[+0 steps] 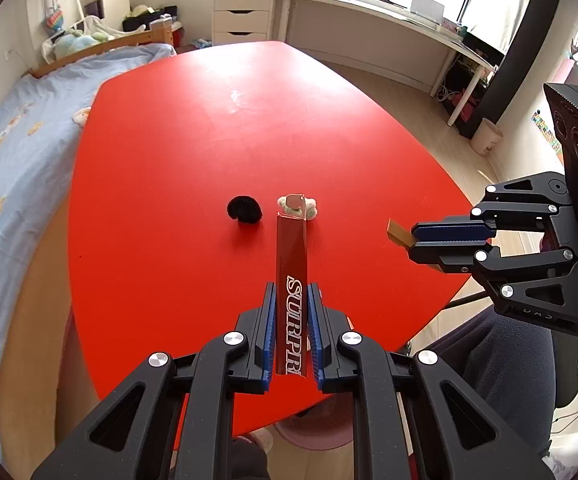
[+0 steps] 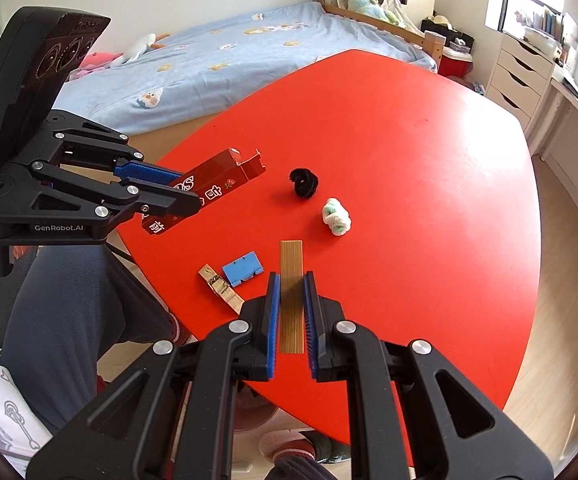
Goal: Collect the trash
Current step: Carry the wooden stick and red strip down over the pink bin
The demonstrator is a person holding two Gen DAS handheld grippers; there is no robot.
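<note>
The left tool [image 1: 292, 300] is clamped on a long, narrow red cardboard box with white lettering [image 1: 291, 256], its blue ribbed pads pressed against the box's two long sides. The box sticks out forward beyond the fingertips, clear of the glossy red oval table [image 1: 193, 152]. Its far end is open, with a small flap standing up there; whether anything is inside the box cannot be told from either view.

The right tool [image 2: 291, 292] is closed on a flat, ribbed, tan strip of bamboo-like material [image 2: 291, 280], gripped along its long edges, the strip reaching forward past the fingertips. From the left wrist camera only the strip's tip shows, poking out of the right tool over the table's right edge.

On the table lie a curled black fuzzy pipe cleaner [image 2: 304, 183] and, just beside it, a crumpled white wad with green marks [image 2: 337, 217]. Nearer the person's edge lie a small blue plastic clip piece [image 2: 243, 270] and, close beside it, a wooden clothespin [image 2: 221, 289].

The person's dark trouser legs [image 2: 73, 320] sit below the table edge. A bed with a light blue quilt [image 2: 217, 64] stands along the table's far side.
</note>
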